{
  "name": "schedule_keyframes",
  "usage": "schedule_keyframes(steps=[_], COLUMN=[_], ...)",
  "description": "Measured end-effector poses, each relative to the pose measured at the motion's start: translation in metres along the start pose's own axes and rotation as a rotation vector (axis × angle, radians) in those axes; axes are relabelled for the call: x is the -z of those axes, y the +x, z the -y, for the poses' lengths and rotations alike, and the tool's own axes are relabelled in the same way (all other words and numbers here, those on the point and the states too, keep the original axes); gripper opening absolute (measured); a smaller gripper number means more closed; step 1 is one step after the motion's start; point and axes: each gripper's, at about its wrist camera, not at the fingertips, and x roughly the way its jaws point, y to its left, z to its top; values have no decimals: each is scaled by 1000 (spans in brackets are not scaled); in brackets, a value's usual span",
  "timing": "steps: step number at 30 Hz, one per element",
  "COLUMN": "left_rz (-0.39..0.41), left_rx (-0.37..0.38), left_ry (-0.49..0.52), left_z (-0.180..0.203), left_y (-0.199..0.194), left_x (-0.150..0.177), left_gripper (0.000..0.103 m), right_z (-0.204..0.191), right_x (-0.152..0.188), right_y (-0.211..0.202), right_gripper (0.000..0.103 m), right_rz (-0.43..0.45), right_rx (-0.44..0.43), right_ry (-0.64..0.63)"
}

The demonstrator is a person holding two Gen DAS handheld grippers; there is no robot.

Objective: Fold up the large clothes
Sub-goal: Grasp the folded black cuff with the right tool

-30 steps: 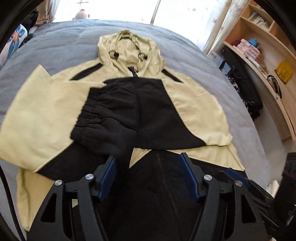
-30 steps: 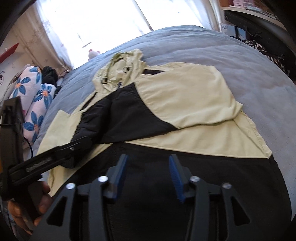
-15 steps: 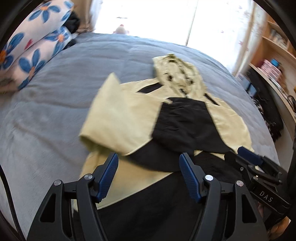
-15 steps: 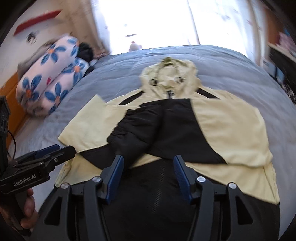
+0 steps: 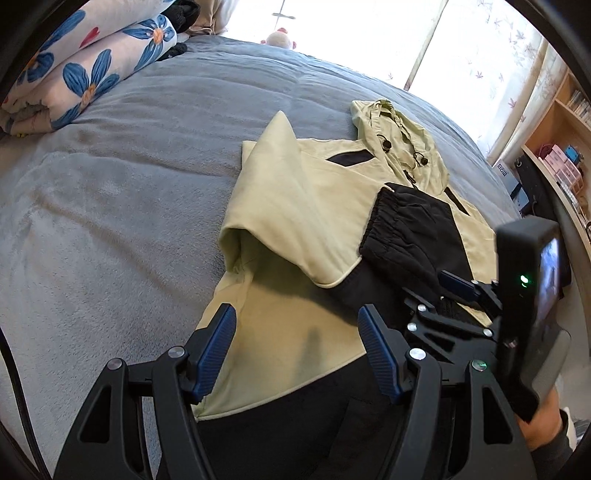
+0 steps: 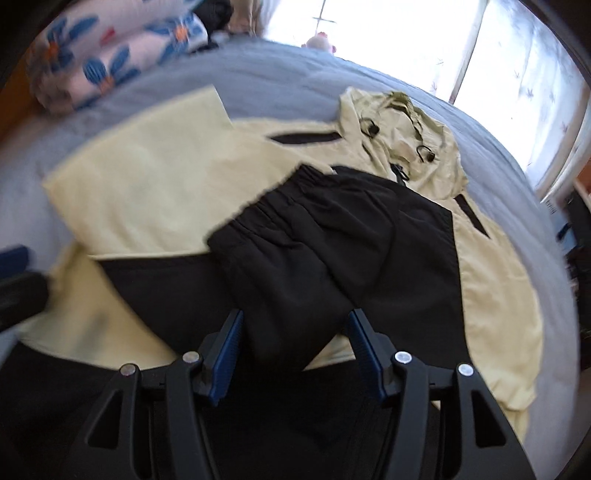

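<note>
A pale yellow and black hooded jacket [image 5: 332, 206] lies front-up on a grey bed [image 5: 122, 192], its hood [image 5: 402, 140] toward the bright window [image 5: 354, 33] at the far side. Both sleeves are folded in across the chest: the yellow upper part of one sleeve [image 5: 295, 221] lies over the near-left of the body with its fold puffed up at the edge, and the black lower parts with their gathered cuff [image 6: 295, 236] overlap in the middle. The black hem band runs along the near edge under both tools.

The left gripper [image 5: 297, 347] hovers over the yellow panel near the hem, its jaws spread wide with only the cloth below showing between them; they grasp nothing. The right gripper [image 6: 293, 343] hangs over the tip of the black sleeve. Its jaws have just been closing, and the black cloth shows between the blue pads [image 6: 227, 354], but whether the pads press on it I cannot tell. In the left wrist view the right gripper's body and screen stand at the right edge, held in a hand [image 5: 543, 424].

Around the jacket the blanket is bare. Rolled bedding with blue flowers [image 5: 85, 70] lies at the far left corner, a small soft toy [image 5: 279, 38] sits by the window, and wooden shelves [image 5: 565, 147] with boxes and dark items stand to the right of the bed.
</note>
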Motion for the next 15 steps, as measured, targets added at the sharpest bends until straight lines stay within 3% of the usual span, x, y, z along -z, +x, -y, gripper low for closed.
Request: schedule_keyframes(steps=[1,5,9,12,15], left_rz=[-2,2,17,16,2], left_rx=[0,15,23,30,26], left_ry=[-2,-14,-4,0,5], left_z=[0,-1,2,3,5], left_y=[1,1,-2,-1,3], left_x=[0,0,1,2,4], left_gripper=[67,67,67,67,67], right_z=[1,27,91,136,162], right_x=[-3,-21,-22,-1,33], right_y=[0,-27,-67,-66,-35], right_gripper=[12,9,9,15,45], right_rz=[-1,100,251,239,71], right_rx=[-10,-22,-24,6,19], right_ry=[-3,58,271,418,477])
